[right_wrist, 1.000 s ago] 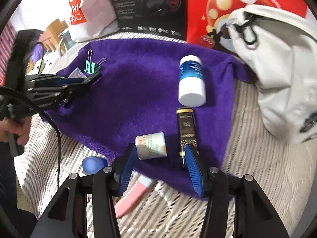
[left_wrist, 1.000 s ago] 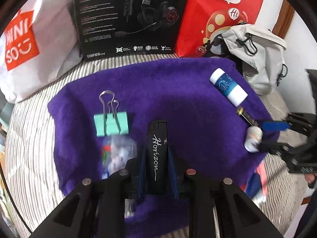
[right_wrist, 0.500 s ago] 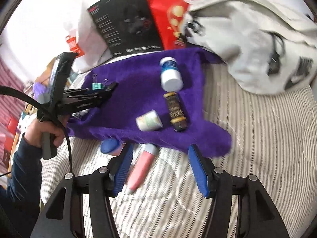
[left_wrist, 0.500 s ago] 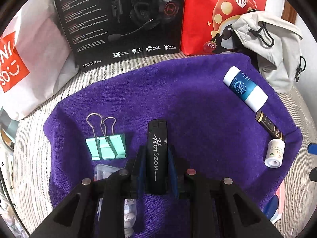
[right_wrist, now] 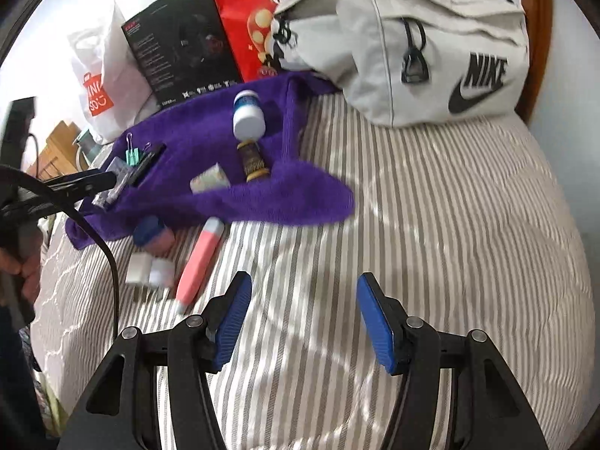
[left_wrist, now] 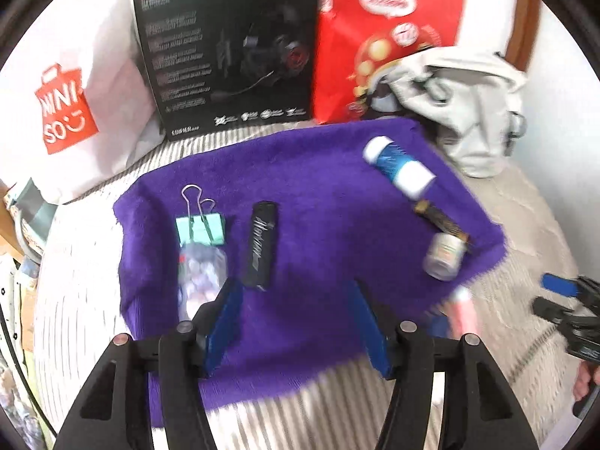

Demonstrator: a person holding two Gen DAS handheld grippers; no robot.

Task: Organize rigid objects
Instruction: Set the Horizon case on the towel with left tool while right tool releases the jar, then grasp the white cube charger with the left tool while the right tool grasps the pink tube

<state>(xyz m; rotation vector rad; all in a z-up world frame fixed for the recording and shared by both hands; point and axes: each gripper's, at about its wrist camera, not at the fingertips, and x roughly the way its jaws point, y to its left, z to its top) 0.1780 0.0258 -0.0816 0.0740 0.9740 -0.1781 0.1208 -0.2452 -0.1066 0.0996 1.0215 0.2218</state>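
Both tools stand wide and empty: the left tool (left_wrist: 296, 322) hangs over the near edge of the fuzzy purple towel (left_wrist: 318, 195), where the slim black lighter-shaped stick (left_wrist: 259, 243) lies free beside the mint-green binder clip (left_wrist: 200, 228); the right tool (right_wrist: 303, 324) hovers over bare striped bedding (right_wrist: 431, 225). It looks like a between-items pause. Next pick is probably the pink tube (right_wrist: 200, 262) left of that tool, off the towel, which calls for a leftward reach.
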